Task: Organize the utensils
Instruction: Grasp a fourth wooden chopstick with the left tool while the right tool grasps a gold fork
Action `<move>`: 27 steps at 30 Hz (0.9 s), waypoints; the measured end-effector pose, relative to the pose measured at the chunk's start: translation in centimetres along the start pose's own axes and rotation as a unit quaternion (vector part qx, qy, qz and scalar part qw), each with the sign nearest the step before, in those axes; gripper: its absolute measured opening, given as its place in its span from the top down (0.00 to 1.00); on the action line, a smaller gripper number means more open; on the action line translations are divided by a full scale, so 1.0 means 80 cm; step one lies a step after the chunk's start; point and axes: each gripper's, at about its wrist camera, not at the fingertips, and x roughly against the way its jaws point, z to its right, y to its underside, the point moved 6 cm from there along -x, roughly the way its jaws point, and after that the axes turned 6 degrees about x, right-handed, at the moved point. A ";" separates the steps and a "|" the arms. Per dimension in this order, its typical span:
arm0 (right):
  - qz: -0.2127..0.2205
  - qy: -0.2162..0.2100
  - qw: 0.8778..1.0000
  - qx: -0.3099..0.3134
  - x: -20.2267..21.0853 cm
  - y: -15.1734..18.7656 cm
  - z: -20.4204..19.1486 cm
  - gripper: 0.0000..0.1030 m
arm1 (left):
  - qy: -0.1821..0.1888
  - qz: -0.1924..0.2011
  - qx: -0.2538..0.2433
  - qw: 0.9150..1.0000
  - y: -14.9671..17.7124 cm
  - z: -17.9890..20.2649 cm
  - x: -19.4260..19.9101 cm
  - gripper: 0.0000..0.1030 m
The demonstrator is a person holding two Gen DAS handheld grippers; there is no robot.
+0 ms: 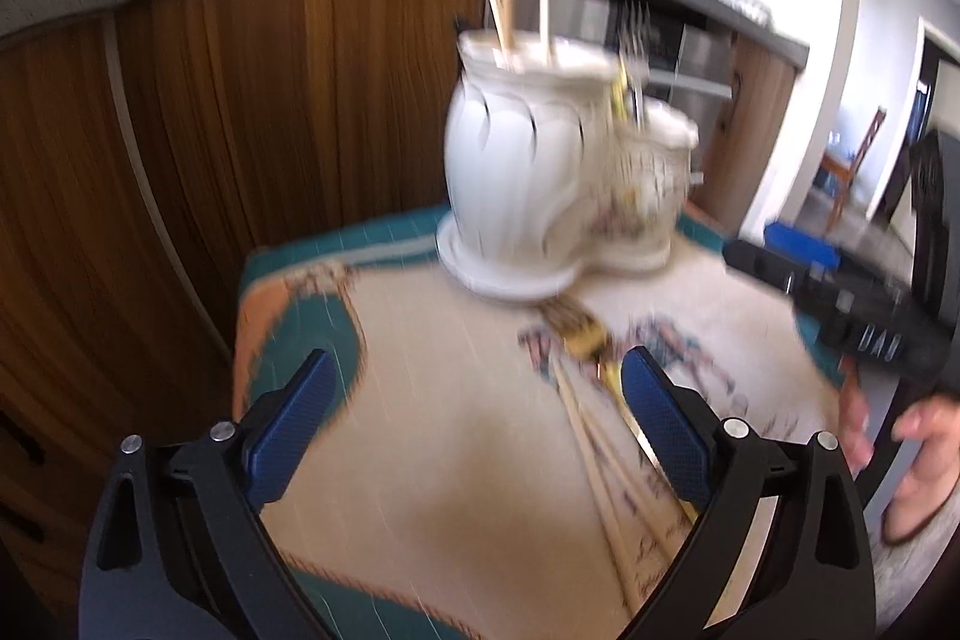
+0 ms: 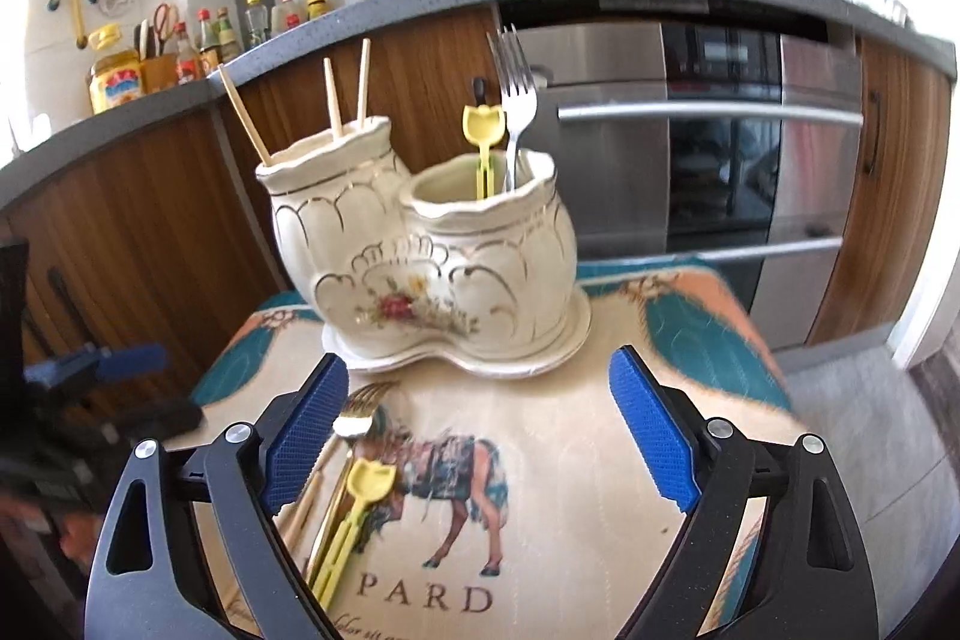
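Our left claw (image 1: 474,412) and right claw (image 2: 480,418) are both wide apart, grasping nothing. Near us lie a gold fork (image 2: 354,424) and yellow tongs (image 2: 360,508); the white holder (image 2: 420,268) stands far.

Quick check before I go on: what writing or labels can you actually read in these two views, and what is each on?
"PARD": on the table mat, under the horse picture.
Cursive line below it: cut off, unreadable.
Yellow jar label: too blurred.
Sauce bottles: labels too small.
Left view: blurred, nothing readable.
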 end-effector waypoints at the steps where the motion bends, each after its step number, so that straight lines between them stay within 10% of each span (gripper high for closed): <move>1: -0.001 0.001 1.000 -0.002 0.000 0.001 0.001 0.13 | -0.003 -0.010 -0.004 1.000 0.006 0.002 -0.003 0.08; 14: -0.002 0.015 1.000 0.010 -0.003 0.000 0.002 0.12 | -0.009 -0.098 -0.055 0.994 0.064 0.030 -0.020 0.15; 20: -0.003 0.017 1.000 0.012 -0.003 0.001 0.002 0.12 | -0.006 -0.121 -0.087 0.989 0.074 0.049 -0.025 0.51; 23: -0.003 0.017 1.000 0.012 -0.004 0.001 0.002 0.12 | 0.012 -0.126 -0.101 0.987 0.075 0.061 -0.025 0.88; 27: -0.010 0.014 1.000 0.018 -0.006 0.004 -0.001 0.12 | 0.006 -0.123 -0.096 0.988 0.071 0.054 -0.026 0.94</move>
